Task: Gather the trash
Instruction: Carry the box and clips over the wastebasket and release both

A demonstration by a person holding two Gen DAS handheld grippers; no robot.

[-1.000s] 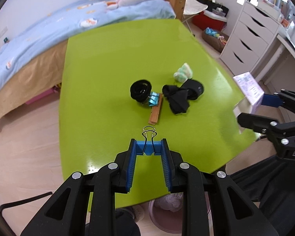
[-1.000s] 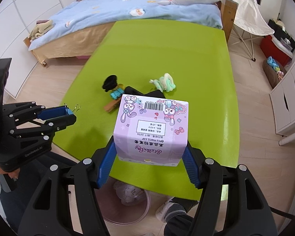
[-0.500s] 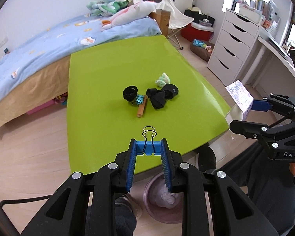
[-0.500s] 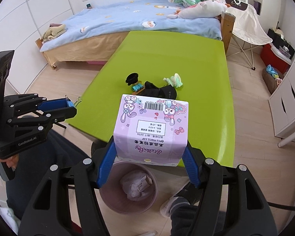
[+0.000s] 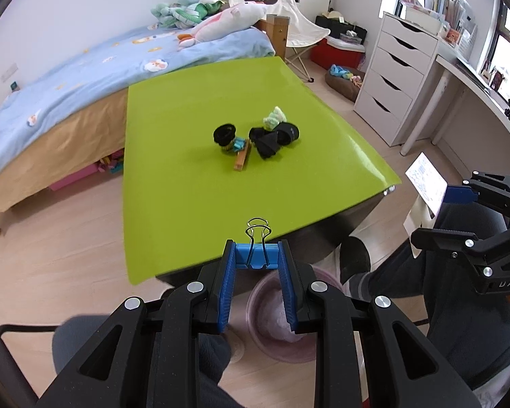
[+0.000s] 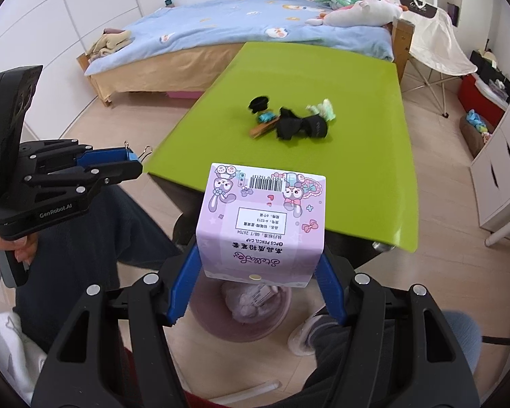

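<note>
Half of bin (image 6: 243, 309) hidden behind pink box (image 6: 261, 224) in right tongs (image 6: 255, 284)

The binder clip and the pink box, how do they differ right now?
The binder clip is small, blue with wire handles; the box is large, pink, printed with cartoons and a barcode. The clip sits in the left tongs, the box in the right tongs. The clip needs a narrow grip, the box a wide one. Both are held off the table, above the bin.

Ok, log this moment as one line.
left tool: shut on blue binder clip | right tool: shut on purple box | pink bin: below box | green table: black items remain
</note>
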